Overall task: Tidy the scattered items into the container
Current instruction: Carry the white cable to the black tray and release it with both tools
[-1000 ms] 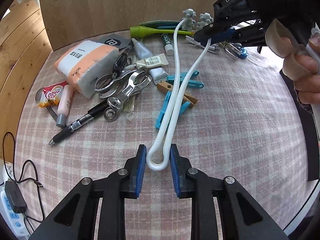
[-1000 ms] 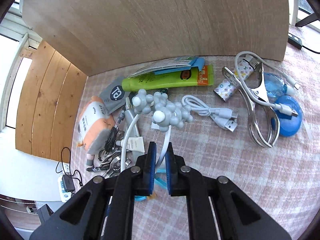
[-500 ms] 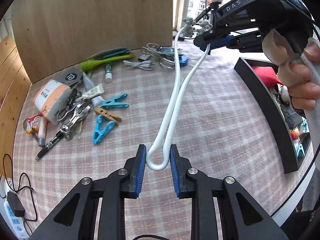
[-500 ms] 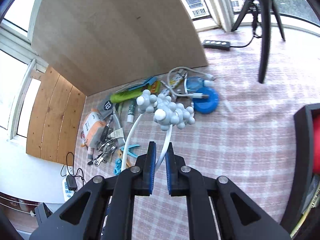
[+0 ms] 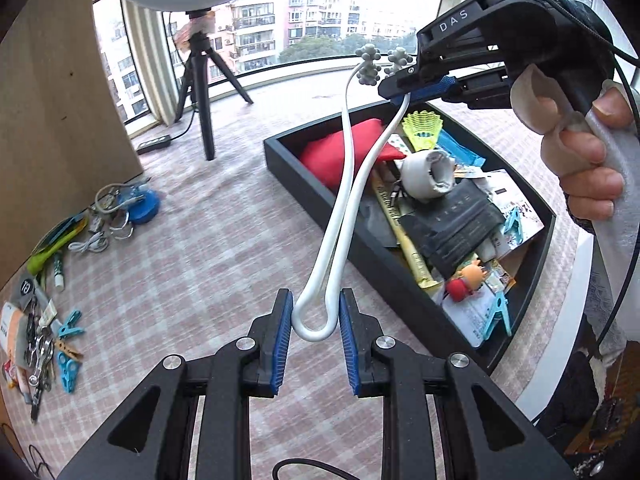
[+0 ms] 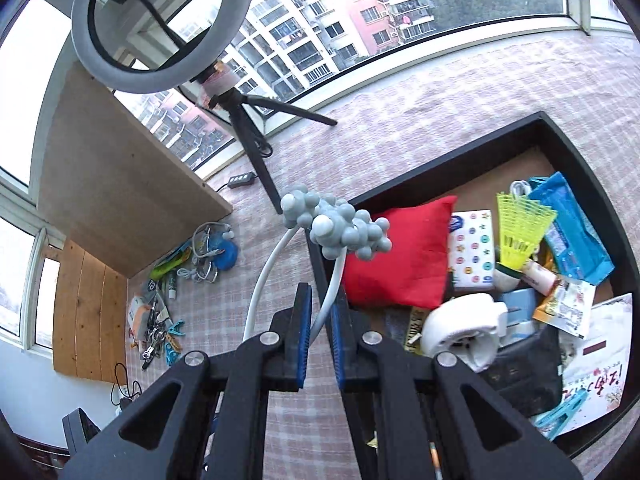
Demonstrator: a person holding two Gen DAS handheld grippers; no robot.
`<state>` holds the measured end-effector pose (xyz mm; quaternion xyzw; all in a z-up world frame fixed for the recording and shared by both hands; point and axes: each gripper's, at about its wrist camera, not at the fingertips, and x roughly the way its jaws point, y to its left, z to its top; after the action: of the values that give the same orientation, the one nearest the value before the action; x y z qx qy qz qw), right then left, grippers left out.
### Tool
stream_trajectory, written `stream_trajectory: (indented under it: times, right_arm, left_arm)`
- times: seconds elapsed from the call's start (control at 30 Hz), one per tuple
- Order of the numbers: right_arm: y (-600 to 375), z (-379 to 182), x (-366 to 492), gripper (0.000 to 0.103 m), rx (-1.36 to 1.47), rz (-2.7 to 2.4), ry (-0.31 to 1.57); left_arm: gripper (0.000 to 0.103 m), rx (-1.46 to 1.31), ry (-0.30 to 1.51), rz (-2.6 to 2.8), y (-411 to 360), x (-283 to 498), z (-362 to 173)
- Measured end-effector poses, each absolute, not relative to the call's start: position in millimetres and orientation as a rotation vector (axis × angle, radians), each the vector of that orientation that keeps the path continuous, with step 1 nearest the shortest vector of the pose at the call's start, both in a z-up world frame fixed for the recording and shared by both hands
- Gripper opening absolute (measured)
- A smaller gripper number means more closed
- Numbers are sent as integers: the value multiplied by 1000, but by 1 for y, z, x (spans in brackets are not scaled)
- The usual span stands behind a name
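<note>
A white U-shaped massager [image 5: 340, 216] with grey knobbly balls [image 6: 340, 228] at its two ends hangs in the air between both grippers. My left gripper [image 5: 316, 332] is shut on its looped bend. My right gripper [image 6: 320, 320] is shut on one arm just below the balls; it shows in the left wrist view [image 5: 420, 88] above the black tray's far corner. The black tray [image 5: 280, 160] holds a red pouch [image 6: 400, 252], a yellow shuttlecock [image 6: 520, 228], a white roll [image 6: 460, 328] and several packets.
Scattered items lie at the left on the pink checked cloth: blue clothespins [image 5: 68, 344], metal clips [image 5: 40, 356], cables [image 5: 108, 216], a blue disc [image 5: 144, 204], a green tube [image 5: 48, 252]. A ring light on a tripod [image 5: 200, 92] and a wooden board [image 5: 52, 120] stand behind.
Both grippers have carried the massager up and to the right, away from the pile of items; its ball end now hangs over the tray's near edge.
</note>
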<state>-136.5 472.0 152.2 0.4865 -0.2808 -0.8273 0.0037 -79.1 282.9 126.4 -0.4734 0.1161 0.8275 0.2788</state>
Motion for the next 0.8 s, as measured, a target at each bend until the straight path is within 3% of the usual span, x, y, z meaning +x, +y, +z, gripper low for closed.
stream_trajectory:
  times: [0.43, 0.47, 0.5, 0.53, 0.57, 0.6, 0.8]
  right_arm:
    - [584, 161, -81, 11, 1597, -2809, -932]
    - [589, 161, -79, 12, 1607, -2818, -933]
    - [593, 160, -78, 15, 1624, -2836, -924]
    - [596, 159, -77, 30, 1679, -2860, -884]
    - [598, 158, -76, 48, 1736, -2899, -829]
    - [600, 158, -74, 54, 1771, -2940, -788]
    - [597, 157, -61, 57, 1748, -2961, -737]
  left_arm:
    - [23, -1210, 431, 2080, 392, -56, 131]
    - [30, -1221, 431, 2069, 397, -56, 130]
    - [50, -1241, 436, 2057, 402, -57, 129]
    - [58, -1254, 426, 2058, 403, -59, 128]
    - [62, -1252, 411, 2065, 401, -59, 129]
    - [62, -1251, 409, 2072, 400, -59, 129]
    - [62, -1294, 378, 2105, 378, -66, 129]
